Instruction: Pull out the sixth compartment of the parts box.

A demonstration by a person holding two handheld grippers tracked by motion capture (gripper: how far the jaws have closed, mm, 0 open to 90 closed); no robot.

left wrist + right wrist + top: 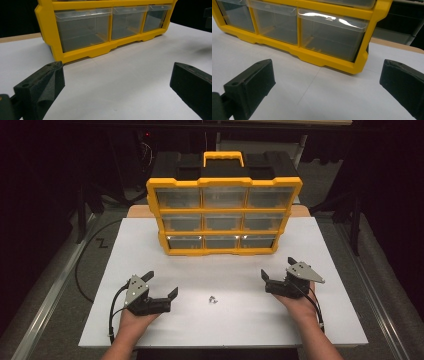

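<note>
A yellow organizer case (223,215) with a carry handle and several clear drawers stands upright at the back of the white table (150,245). Its bottom row of drawers (82,28) looks empty in the left gripper view, and the same case (312,37) faces the right gripper view. A small metal part (212,299) lies on the table between the hands. My left gripper (161,284) rests at the front left, jaws wide apart, holding nothing. At the front right my right gripper (277,268) is also open and empty.
A cable (92,265) loops off the table's left side. Dark floor and metal rails (45,305) border the table. A wooden board edge (137,211) shows behind the case.
</note>
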